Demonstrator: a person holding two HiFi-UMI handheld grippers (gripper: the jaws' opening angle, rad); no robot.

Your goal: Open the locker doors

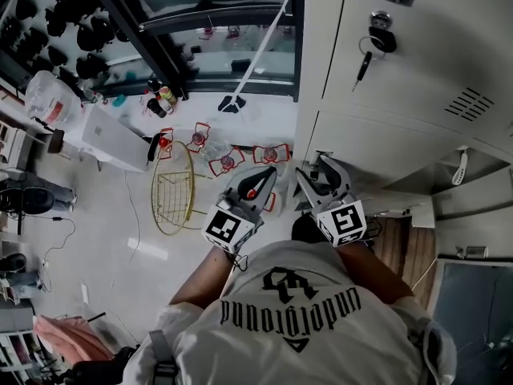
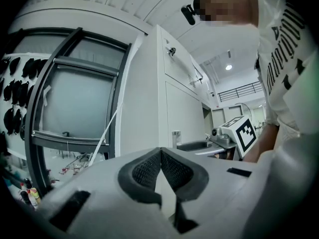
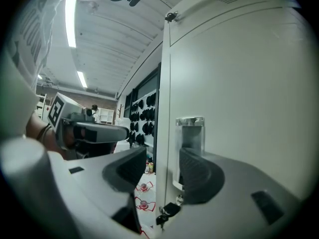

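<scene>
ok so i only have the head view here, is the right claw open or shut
observer: open. In the right gripper view the right gripper has its claw spread, with nothing between the jaws.
operator: what's it pointing at
observer: the chrome handle on the locker door. It stands just beyond the claw, above the right-hand jaw, and is not yet gripped.
operator: and the left one
observer: the left gripper has its claw shut, tips together and empty. It is aimed at the locker's corner rather than at a handle.
</scene>
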